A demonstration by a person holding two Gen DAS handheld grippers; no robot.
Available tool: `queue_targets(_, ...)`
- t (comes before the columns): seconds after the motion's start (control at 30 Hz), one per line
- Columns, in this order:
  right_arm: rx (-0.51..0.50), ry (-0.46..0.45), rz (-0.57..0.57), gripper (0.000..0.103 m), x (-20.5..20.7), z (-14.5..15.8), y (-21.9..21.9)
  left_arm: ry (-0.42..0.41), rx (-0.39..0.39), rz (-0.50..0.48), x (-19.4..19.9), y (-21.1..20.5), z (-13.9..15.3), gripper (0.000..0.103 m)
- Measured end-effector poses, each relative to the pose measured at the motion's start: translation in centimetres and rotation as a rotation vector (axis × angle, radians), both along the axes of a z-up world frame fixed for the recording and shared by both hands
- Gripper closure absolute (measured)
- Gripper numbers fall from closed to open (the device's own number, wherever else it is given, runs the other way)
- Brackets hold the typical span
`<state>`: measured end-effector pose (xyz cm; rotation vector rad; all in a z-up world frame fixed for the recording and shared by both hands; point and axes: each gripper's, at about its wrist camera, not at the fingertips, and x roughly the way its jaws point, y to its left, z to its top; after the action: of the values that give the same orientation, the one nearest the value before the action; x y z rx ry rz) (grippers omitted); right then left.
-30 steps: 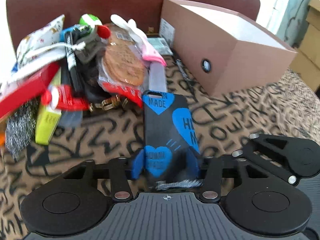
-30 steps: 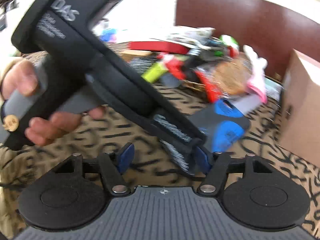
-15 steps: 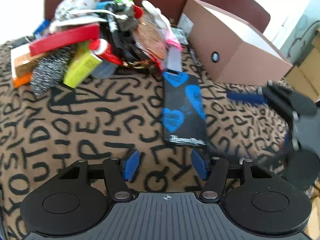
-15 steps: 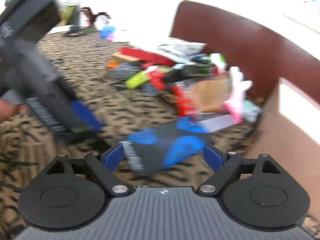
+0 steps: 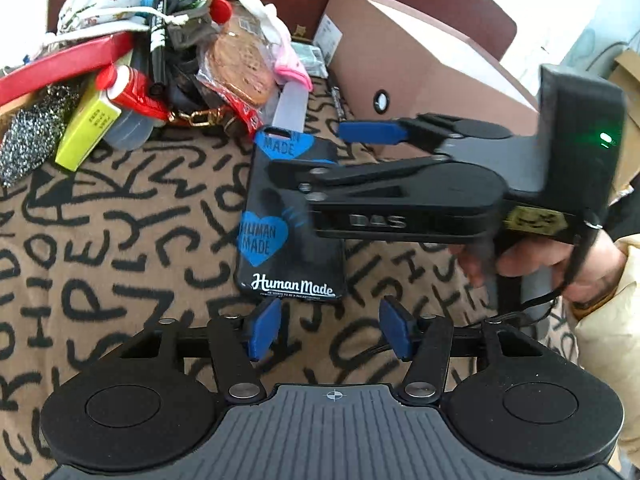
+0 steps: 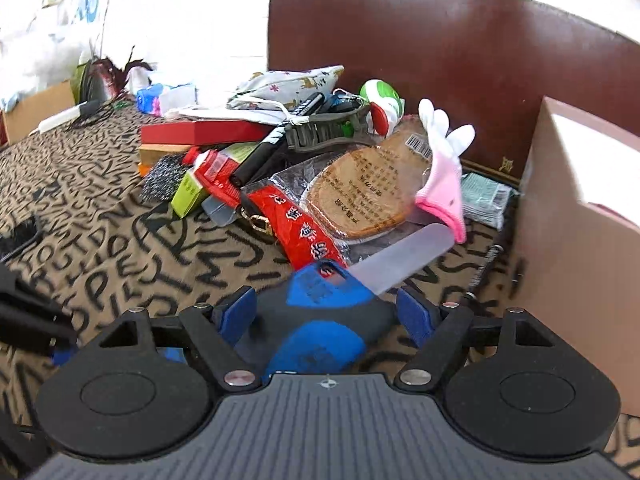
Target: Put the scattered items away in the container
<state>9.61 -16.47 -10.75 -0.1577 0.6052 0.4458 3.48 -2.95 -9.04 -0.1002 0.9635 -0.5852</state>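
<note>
On the letter-patterned cloth [image 5: 120, 240], near the middle of the left wrist view, a black phone case [image 5: 290, 224] with blue hearts lies flat. The left gripper [image 5: 326, 330] sits at 6 o'clock of it, just short of its near edge. Its jaws have just been closing a little but stand apart, with only cloth between the blue pads [image 5: 264, 328].

From 3 o'clock the right gripper [image 5: 320, 150] reaches in over the far half of the case, held in a person's hand [image 5: 560, 264] with a pale yellow sleeve [image 5: 612, 320]. In the right wrist view the case [image 6: 320, 320] lies between that gripper's [image 6: 326, 312] blue pads [image 6: 414, 316]. Its jaws have also just been closing somewhat, yet they stand wide, with a gap at the right pad; whether the left pad touches the case I cannot tell.

At 12 o'clock of the case, a frosted plastic strip [image 6: 400, 260] touches its far end. Beyond that, from 10 to 12 o'clock, is the heap of scattered items: a wrapped biscuit pack [image 6: 360, 196], a pink and white glove [image 6: 444, 176], a black marker [image 6: 276, 148], a red box [image 6: 200, 132], a steel scourer [image 6: 162, 184] and a printed cloth pouch [image 6: 292, 84]. The open cardboard box [image 5: 420, 76] stands at 1 o'clock, near the case but apart from it, against a dark red chair back [image 6: 440, 40].
</note>
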Motion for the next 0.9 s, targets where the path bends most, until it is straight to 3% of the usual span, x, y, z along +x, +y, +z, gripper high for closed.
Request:
queue_targets(0.23,0.071,0.012,-0.070,0.023,1.8,-0.6,-0.7,0.024,-0.040,0.012,0.7,0.9,-0.2,0.037)
queue_targets(0.37,0.081,0.039,-0.049,0.025,1.5,-0.6,-0.9,0.043,-0.058,0.022,0.9,1.3,-0.2,0.037)
queue_targets(0.67,0.040,0.038,-0.039,0.026,-5.0,0.3,-2.5,0.061,-0.065,0.075,1.0,2.9,-0.1,0.036)
queue_targets(0.83,0.058,0.101,-0.004,0.025,-8.9,-0.6,-2.8,0.027,-0.014,0.099,0.9,3.3,0.3,0.034)
queue_targets(0.9,-0.001,0.095,0.039,0.027,-10.0,-1.0,-2.6,0.023,-0.001,0.091,0.9,3.4,0.3,0.035)
